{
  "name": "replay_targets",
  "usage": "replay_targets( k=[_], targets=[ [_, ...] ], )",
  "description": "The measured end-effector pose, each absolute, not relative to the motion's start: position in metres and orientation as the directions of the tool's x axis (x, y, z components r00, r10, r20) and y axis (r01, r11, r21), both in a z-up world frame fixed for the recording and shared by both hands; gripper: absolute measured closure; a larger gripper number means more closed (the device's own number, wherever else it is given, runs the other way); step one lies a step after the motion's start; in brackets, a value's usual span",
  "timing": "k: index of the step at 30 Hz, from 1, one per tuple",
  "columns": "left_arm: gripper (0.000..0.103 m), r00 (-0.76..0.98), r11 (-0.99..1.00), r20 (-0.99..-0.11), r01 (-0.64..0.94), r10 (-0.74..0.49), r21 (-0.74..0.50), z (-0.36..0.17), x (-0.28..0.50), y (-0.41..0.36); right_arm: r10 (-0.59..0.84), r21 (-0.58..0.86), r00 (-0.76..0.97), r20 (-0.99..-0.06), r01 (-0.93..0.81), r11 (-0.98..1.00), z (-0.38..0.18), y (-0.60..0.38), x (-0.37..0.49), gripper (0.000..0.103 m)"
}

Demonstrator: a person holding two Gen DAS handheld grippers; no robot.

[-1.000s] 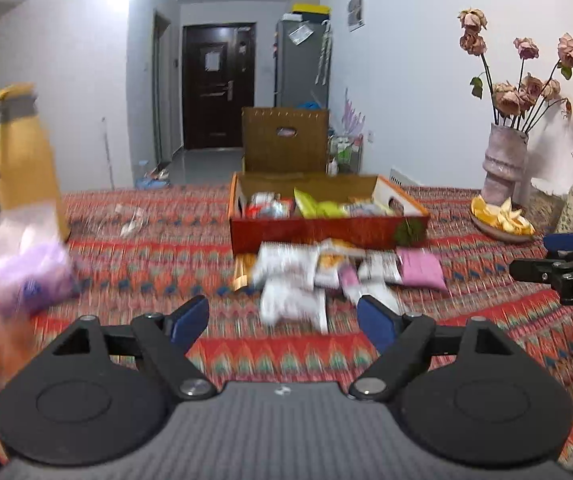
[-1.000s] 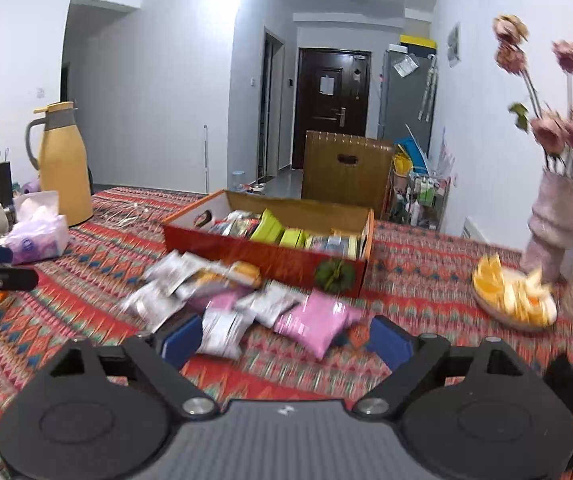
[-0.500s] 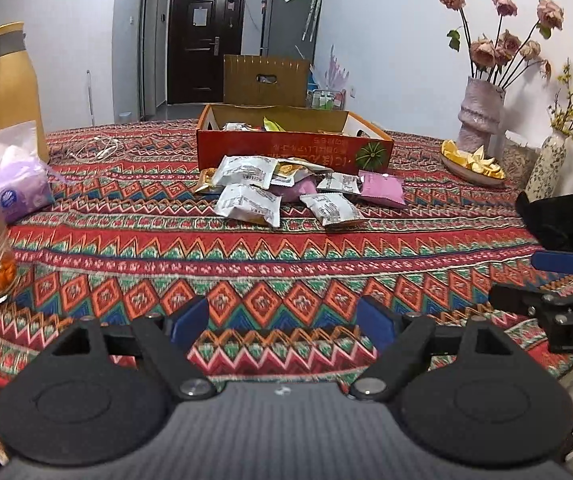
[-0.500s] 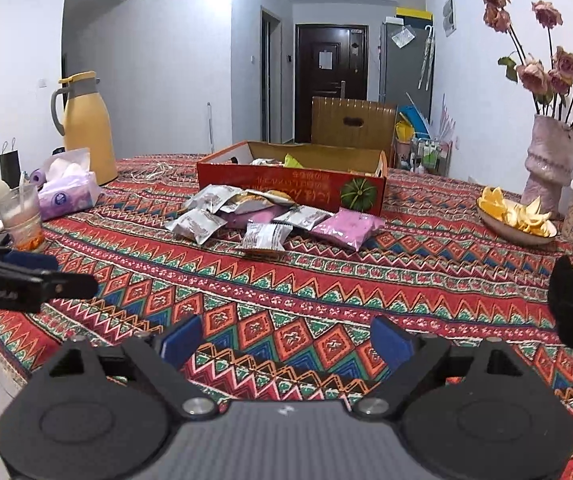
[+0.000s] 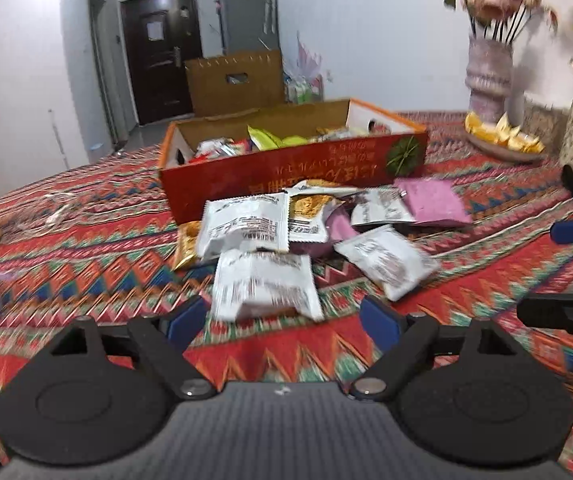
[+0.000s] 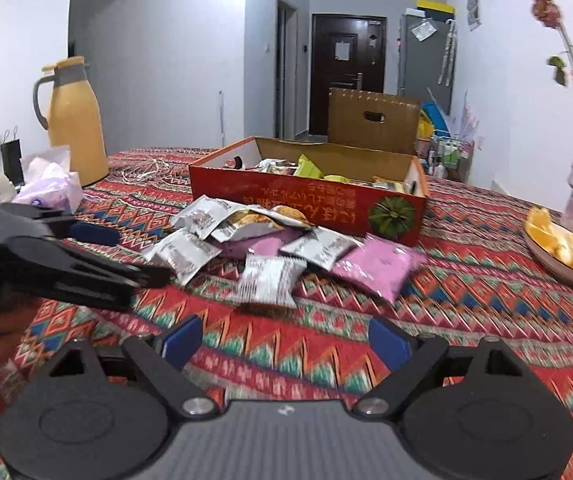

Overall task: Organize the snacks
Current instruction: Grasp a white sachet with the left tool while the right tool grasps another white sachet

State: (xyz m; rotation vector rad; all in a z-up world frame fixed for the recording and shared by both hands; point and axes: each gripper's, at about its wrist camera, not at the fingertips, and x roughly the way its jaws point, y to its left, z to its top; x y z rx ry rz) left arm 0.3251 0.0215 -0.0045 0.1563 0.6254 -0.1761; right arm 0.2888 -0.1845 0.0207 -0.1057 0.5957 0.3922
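A red cardboard box stands on the patterned tablecloth with several snack packets in it. In front of it lies a loose pile: white packets, a pink packet and a golden one. My left gripper hovers just short of the nearest white packet, its jaws opening with nothing between the pads. My right gripper hangs a little before the pile, jaws wide and closing slightly, empty. Each gripper shows at the edge of the other's view: left, right.
A yellow thermos jug and a tissue pack stand at the table's left, with a white cable beside them. A plate of orange peel and a flower vase occupy the right. A brown carton stands behind the box.
Since half a second ago both grippers have come forward and down toward the snack pile, which now fills more of each view. The left view has tilted slightly. No packet has moved.
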Motion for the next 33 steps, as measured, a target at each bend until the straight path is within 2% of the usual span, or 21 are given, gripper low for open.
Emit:
replay_targets(
  k=[6, 8, 10, 12, 13, 14, 15, 16, 19, 33],
  targets=[
    [0.017, 0.783, 0.969, -0.604, 0.238, -0.149, 0.069, -0.021, 0.37, 0.026, 0.357, 0.023, 0.73, -0.582, -0.424, 0.905, 0.009, -0.157, 0.343, 0.019],
    [0.02, 0.767, 0.972, -0.621, 0.232, -0.163, 0.031, -0.025, 0.378, 0.032, 0.36, 0.034, 0.72, -0.594, -0.424, 0.905, 0.002, -0.15, 0.358, 0.021],
    [0.033, 0.759, 0.973, -0.625, 0.232, -0.181, 0.0, -0.029, 0.38, 0.036, 0.361, 0.042, 0.713, -0.601, -0.423, 0.905, -0.005, -0.143, 0.369, 0.028],
    [0.039, 0.757, 0.974, -0.628, 0.225, -0.18, -0.009, -0.032, 0.38, 0.039, 0.365, 0.058, 0.701, -0.613, -0.42, 0.906, -0.011, -0.139, 0.379, 0.033],
    [0.048, 0.753, 0.976, -0.635, 0.217, -0.173, -0.008, -0.032, 0.381, 0.04, 0.366, 0.065, 0.695, -0.619, -0.419, 0.906, -0.014, -0.137, 0.382, 0.038],
    [0.05, 0.755, 0.979, -0.637, 0.206, -0.159, -0.001, -0.032, 0.381, 0.04, 0.366, 0.07, 0.69, -0.624, -0.418, 0.906, -0.017, -0.135, 0.385, 0.04],
    [0.053, 0.759, 0.98, -0.634, 0.198, -0.149, 0.006, -0.031, 0.379, 0.04, 0.368, 0.074, 0.689, -0.624, -0.417, 0.906, -0.02, -0.134, 0.387, 0.046],
    [0.058, 0.758, 0.981, -0.634, 0.196, -0.15, 0.002, -0.031, 0.378, 0.041, 0.366, 0.076, 0.69, -0.624, -0.412, 0.908, -0.022, -0.133, 0.388, 0.058],
    [0.062, 0.743, 0.98, -0.647, 0.197, -0.169, -0.03, -0.028, 0.37, 0.045, 0.36, 0.07, 0.691, -0.627, -0.41, 0.909, -0.024, -0.135, 0.386, 0.063],
    [0.062, 0.778, 0.98, -0.597, 0.133, -0.198, -0.151, 0.012, 0.229, 0.044, 0.347, 0.087, 0.716, -0.605, -0.374, 0.923, -0.003, -0.186, 0.27, 0.063]
  ],
)
